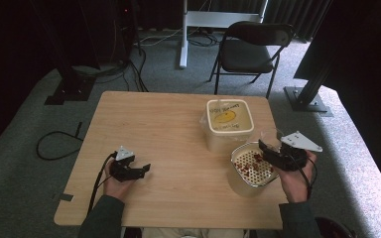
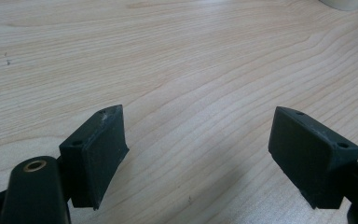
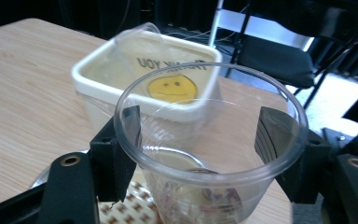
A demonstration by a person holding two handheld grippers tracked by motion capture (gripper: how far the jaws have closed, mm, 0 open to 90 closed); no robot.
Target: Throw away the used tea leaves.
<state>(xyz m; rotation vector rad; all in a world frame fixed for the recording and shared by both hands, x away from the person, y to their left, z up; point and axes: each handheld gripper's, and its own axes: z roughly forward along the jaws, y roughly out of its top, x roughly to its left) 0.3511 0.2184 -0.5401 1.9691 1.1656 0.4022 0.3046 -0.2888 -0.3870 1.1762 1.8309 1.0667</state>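
Table (image 1: 168, 134) is bare under spread left tongs (image 2: 198, 154). Tub (image 1: 229, 121) sits behind strainer (image 1: 250, 168) holding red bits. Clear cup (image 3: 209, 149) is pinched by right tongs (image 3: 198, 154) over strainer; thin wall could buckle or slip if squeezed harder.

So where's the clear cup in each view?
High view: clear cup right of centre, held in the right gripper.
Right gripper view: centre foreground, between the jaws.
Left gripper view: table beyond the open left gripper.
Shared landmark: smiley tub.
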